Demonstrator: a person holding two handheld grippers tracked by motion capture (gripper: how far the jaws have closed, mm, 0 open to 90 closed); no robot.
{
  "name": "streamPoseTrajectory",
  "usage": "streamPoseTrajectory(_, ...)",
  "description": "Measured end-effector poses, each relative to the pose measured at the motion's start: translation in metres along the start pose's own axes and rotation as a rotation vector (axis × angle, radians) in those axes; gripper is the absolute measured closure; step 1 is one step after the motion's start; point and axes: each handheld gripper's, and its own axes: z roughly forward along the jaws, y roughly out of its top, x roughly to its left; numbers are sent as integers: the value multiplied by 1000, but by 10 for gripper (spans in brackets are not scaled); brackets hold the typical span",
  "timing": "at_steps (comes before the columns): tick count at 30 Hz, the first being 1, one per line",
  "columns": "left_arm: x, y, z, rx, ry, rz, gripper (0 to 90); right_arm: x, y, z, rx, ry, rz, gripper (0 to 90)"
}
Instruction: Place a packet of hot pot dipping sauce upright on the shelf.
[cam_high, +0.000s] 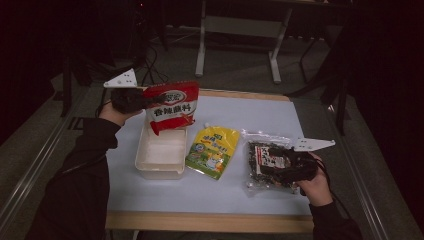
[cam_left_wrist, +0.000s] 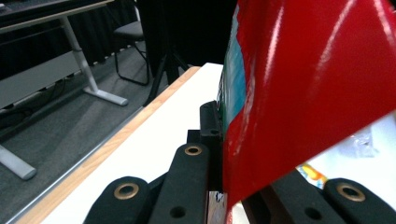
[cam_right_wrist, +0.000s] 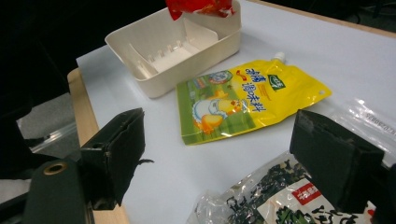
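Note:
My left gripper (cam_high: 149, 99) is raised at the back left, shut on the edge of a red seasoning packet (cam_high: 171, 106) that hangs above the far end of a white tray (cam_high: 159, 173). In the left gripper view the red packet (cam_left_wrist: 303, 84) sits clamped between the black jaws of the left gripper (cam_left_wrist: 222, 140). A yellow spouted pouch (cam_high: 212, 150) lies flat to the right of the tray. My right gripper (cam_high: 277, 167) rests low over a clear bag of dark dried seaweed (cam_high: 265, 162). The right gripper (cam_right_wrist: 219, 158) is open, jaws wide apart over the seaweed bag (cam_right_wrist: 275, 198).
The white table top (cam_high: 200, 195) has a wooden front edge (cam_high: 210, 222). The right gripper view shows the tray (cam_right_wrist: 205, 65) with the yellow pouch (cam_right_wrist: 247, 100) beside it. White desk legs (cam_high: 200, 45) and dark chairs stand on the floor behind the table.

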Motion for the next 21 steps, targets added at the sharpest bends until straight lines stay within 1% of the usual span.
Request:
streamPoseTrajectory(2,8,-2,2,11,-9,-6,900,-1,-2,0,0,-2,7,175)
streamPoseTrajectory(4,14,-4,5,27,9,-7,900,-3,-3,-1,-1,-4,15,175)
streamPoseTrajectory(6,21,-7,7,37,5,-9,900,-5,-5,-2,-3,-2,27,175)
streamPoseTrajectory(7,21,-7,7,37,5,-9,900,-5,-5,-2,-3,-2,27,175)
streamPoseTrajectory(8,27,-9,8,41,-5,-10,900,-5,-5,-2,-3,-5,26,175)
streamPoseTrajectory(9,30,-10,9,47,0,-13,900,-6,-6,-3,1,-4,28,175)
streamPoseTrajectory(10,33,-10,9,50,-5,-15,900,-6,-6,-3,2,-6,27,175)
streamPoseTrajectory(13,36,-9,8,56,4,-11,900,-6,-6,-3,3,-4,27,175)
streamPoseTrajectory(14,39,-8,8,59,2,4,900,-6,-6,-3,2,-6,28,175)
streamPoseTrajectory(15,40,-8,8,60,2,3,900,-7,-7,-3,2,-1,37,175)
streamPoseTrajectory(17,43,-9,10,73,6,19,900,-7,-7,-3,4,-1,37,175)
streamPoseTrajectory(19,44,-9,10,81,1,15,900,-7,-7,-2,7,3,34,175)
streamPoseTrajectory(20,46,-14,12,96,-4,13,900,-6,-7,-2,9,4,33,176)
streamPoseTrajectory(21,46,-15,12,96,-7,17,900,-6,-7,-2,10,5,30,175)
